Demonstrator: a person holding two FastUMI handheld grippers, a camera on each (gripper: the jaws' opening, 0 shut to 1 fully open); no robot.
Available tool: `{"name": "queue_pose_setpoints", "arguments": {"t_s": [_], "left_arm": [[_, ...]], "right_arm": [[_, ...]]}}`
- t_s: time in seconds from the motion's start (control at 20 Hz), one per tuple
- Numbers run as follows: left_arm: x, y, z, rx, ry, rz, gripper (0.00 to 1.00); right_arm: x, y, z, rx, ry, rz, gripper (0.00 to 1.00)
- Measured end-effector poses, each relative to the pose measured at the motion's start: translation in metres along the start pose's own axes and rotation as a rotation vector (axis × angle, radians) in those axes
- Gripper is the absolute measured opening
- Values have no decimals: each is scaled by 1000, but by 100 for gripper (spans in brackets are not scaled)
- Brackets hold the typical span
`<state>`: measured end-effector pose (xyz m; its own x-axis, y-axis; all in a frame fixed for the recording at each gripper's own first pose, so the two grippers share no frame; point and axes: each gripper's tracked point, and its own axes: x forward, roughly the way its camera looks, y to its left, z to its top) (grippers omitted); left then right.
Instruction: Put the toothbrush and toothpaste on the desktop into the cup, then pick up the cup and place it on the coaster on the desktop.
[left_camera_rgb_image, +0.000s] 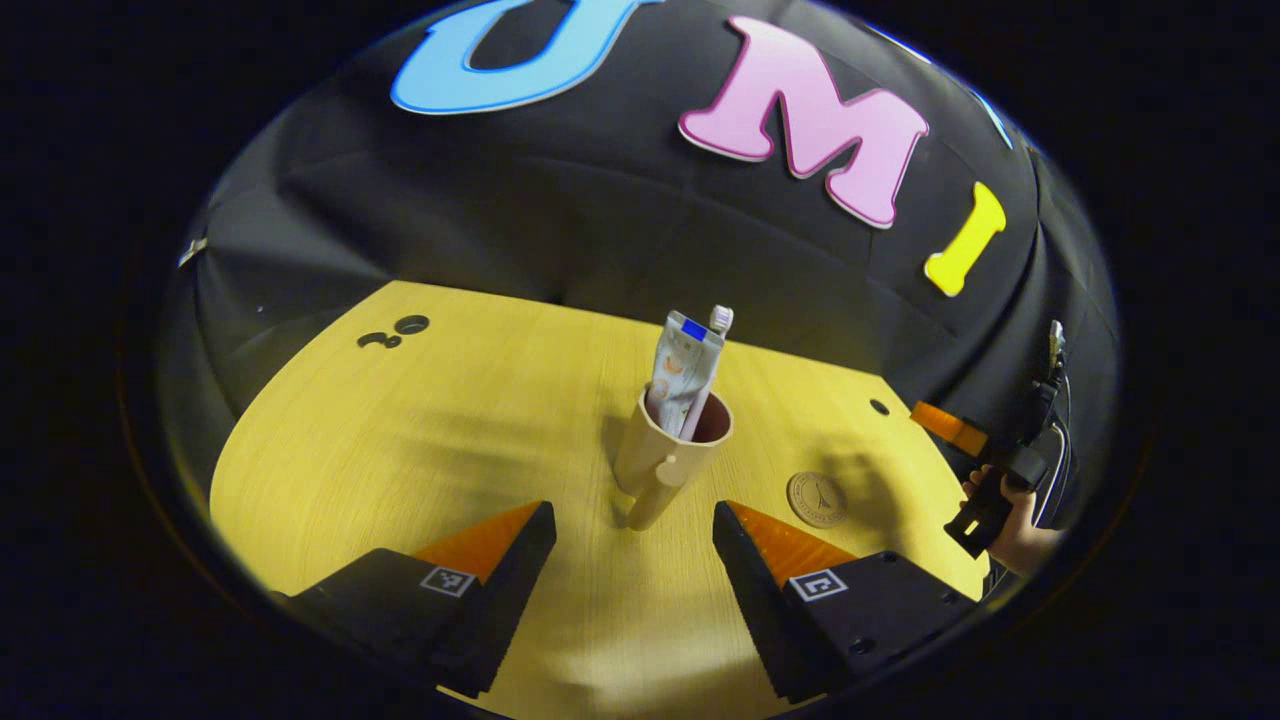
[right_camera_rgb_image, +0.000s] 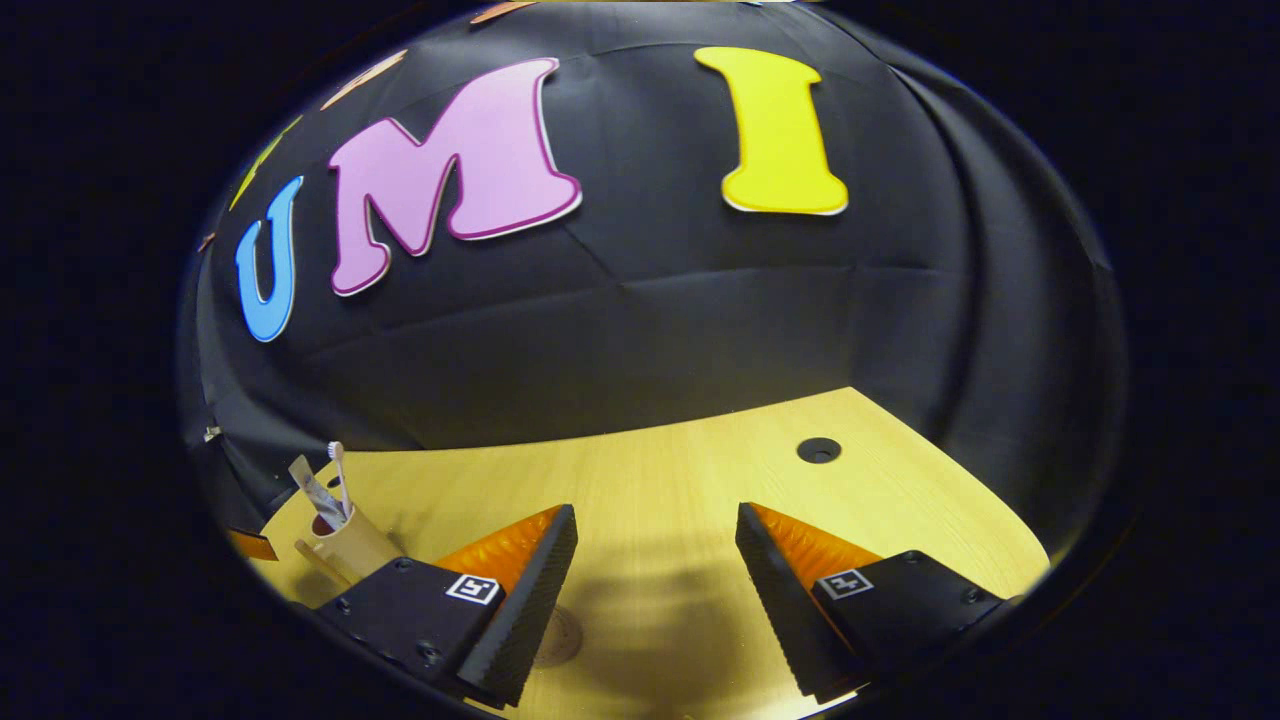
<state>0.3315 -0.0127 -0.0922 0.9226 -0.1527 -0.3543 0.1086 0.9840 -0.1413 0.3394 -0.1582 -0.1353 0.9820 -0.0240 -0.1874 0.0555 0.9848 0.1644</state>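
Standing on the counter, the cup already holds toothpaste and toothbrush; the coaster just beside it waits bare. My left claw gapes before the cup's handle; my right claw gapes, holding nothing.

warm overhead light, soft shadows on the desktop, sharp centre, fisheye bending at edges

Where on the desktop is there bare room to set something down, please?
Bare wood lies left of the cup, out to the desk holes, and around the single hole in the right gripper view. It is tighter between the cup and coaster, near the right claw.
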Motion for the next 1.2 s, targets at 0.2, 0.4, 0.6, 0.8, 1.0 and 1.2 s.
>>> {"name": "queue_pose_setpoints", "arguments": {"t_s": [0.2,0.4,0.6,0.8,1.0,1.2], "left_arm": [[34,-8,1,32,89,-20,98],[68,-1,-14,114,224,25,98],[84,-4,-22,168,329,29,98],[98,-1,-19,226,402,47,95],[104,-7,-21,258,476,36,75],[103,-11,-25,273,498,62,34]], "right_arm": [[-15,-34,-1,-11,-9,-45,98],[-30,-68,1,-23,-12,-83,98],[-45,-99,-9,-3,13,-121,98],[-62,-128,-24,23,47,-181,98],[-76,-143,-36,38,74,-215,98],[-87,-150,-41,42,94,-234,98]]}}
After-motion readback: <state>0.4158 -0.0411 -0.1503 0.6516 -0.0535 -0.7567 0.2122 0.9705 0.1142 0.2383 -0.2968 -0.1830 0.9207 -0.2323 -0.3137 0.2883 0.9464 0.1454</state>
